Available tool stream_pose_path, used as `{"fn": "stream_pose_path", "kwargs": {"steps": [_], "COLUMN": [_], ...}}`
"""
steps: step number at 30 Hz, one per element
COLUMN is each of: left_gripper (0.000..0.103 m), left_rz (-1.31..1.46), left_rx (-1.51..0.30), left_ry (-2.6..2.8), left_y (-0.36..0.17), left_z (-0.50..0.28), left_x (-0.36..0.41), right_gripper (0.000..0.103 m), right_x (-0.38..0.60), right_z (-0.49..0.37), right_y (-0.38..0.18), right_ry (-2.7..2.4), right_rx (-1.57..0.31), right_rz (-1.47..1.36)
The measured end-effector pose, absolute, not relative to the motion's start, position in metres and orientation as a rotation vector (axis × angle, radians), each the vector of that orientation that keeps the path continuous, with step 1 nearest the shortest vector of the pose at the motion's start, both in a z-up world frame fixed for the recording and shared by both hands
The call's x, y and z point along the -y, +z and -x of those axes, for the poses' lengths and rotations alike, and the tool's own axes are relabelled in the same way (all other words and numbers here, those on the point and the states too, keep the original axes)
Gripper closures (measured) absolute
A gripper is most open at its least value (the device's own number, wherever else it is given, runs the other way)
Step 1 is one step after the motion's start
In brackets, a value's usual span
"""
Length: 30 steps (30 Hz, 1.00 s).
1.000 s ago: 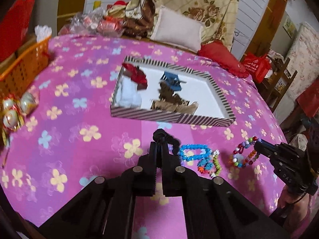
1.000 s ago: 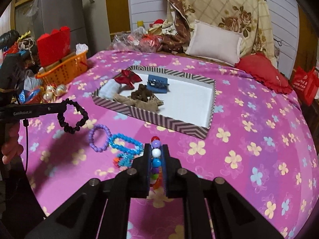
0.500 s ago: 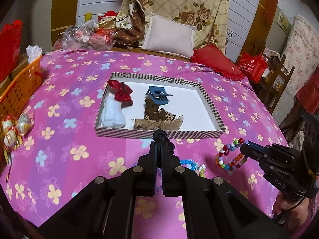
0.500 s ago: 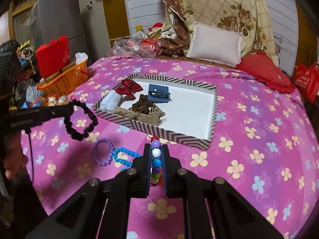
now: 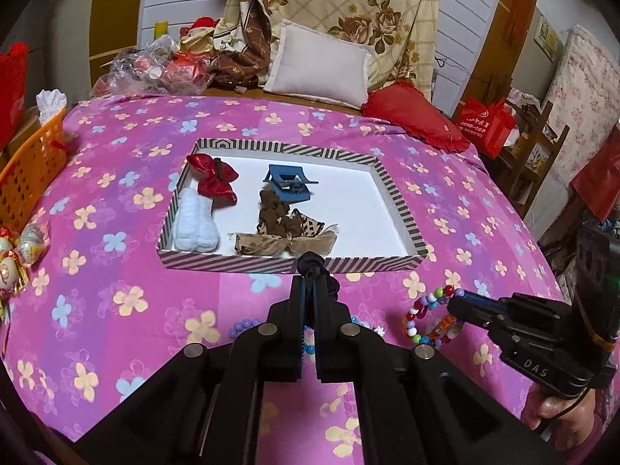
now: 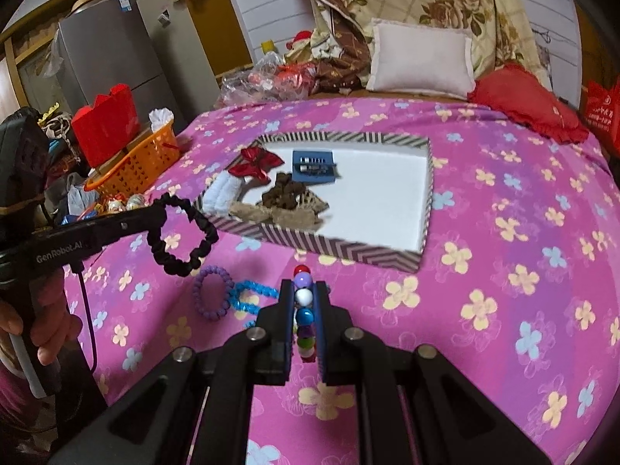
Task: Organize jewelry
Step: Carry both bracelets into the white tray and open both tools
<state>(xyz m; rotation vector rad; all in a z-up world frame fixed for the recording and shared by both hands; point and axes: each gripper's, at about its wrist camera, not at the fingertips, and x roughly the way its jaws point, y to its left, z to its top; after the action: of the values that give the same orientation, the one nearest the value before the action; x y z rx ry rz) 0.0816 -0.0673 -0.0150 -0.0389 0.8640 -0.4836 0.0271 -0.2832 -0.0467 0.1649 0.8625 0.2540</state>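
Now the big striped tray [image 5: 399, 209] looks closer to both tools than it did a moment ago, so both hands have carried their things toward it. Inside it lie a red bow [image 5: 212, 175], a blue clip [image 5: 288, 184] and some brown hair ties. The left gripper [image 5: 309, 271] is squeezed shut on a black scrunchie [image 6: 182, 232], which hangs in the air near the tray's front wall. The right gripper [image 6: 304, 298] is squeezed shut on a colorful bead bracelet [image 6: 303, 310], also lifted up. A purple bracelet [image 6: 213, 290] and a blue bracelet [image 6: 252, 296] lie on the pink bedspread [image 6: 503, 310]. I think both held things go into the tray next.
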Motion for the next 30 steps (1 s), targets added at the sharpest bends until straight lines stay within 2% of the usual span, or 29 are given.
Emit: {"fn": "stream_pose_path", "kwargs": {"steps": [6, 24, 30], "left_gripper": [0.103, 0.103, 0.103], "left_rz": [0.021, 0.024, 0.023], "left_rx": [-0.869, -0.877, -0.877], "left_ry": [-0.478, -0.479, -0.482], "left_y": [-0.019, -0.022, -0.022], "left_z": [-0.079, -0.079, -0.081], "left_x": [0.069, 0.075, 0.075], "right_gripper": [0.093, 0.093, 0.083], "right_x": [0.285, 0.295, 0.286], "right_z": [-0.029, -0.026, -0.032], "right_y": [-0.069, -0.071, -0.092], "right_ry": [0.219, 0.186, 0.192], "right_rx": [-0.925, -0.927, -0.998], "right_rz": [-0.138, -0.082, -0.027]}}
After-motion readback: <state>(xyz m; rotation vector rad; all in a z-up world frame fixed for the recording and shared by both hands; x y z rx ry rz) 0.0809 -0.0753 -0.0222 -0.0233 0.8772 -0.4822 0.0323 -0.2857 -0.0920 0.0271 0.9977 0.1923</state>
